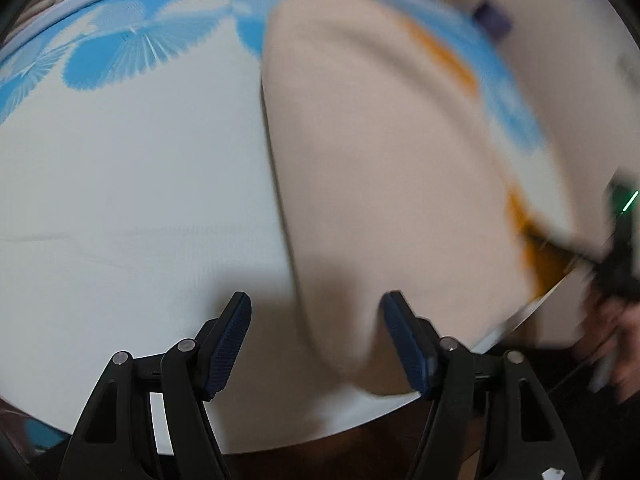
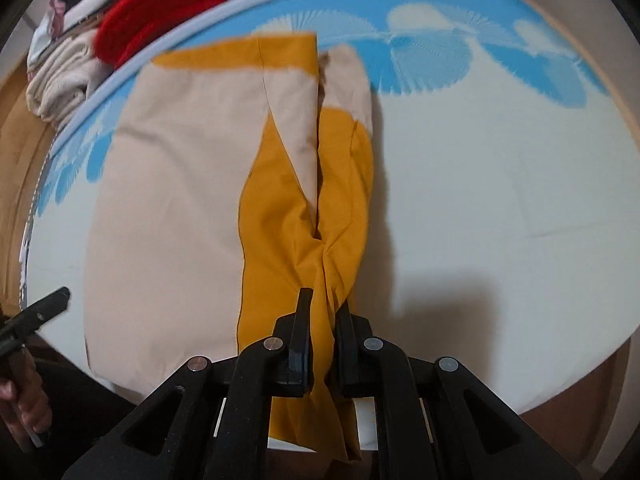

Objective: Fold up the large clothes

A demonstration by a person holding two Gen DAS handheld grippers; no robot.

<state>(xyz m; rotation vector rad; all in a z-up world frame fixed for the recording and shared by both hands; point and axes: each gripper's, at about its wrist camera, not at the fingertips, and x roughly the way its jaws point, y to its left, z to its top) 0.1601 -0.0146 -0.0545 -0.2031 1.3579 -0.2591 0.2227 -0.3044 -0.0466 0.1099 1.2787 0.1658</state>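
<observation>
A white cover with a blue leaf print (image 2: 480, 160) spreads over the surface. Folded laundry (image 2: 132, 32), some red, is piled beyond its far edge.

I see a beige and mustard garment (image 2: 168, 200) on a white sheet (image 2: 500, 208) with blue fan-shaped prints, beside a red knit (image 2: 160, 12).

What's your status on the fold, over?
Right gripper shut on garment's mustard part. Left gripper open, jaws straddling the beige edge, no grip yet. Nothing in the way on the table.
</observation>
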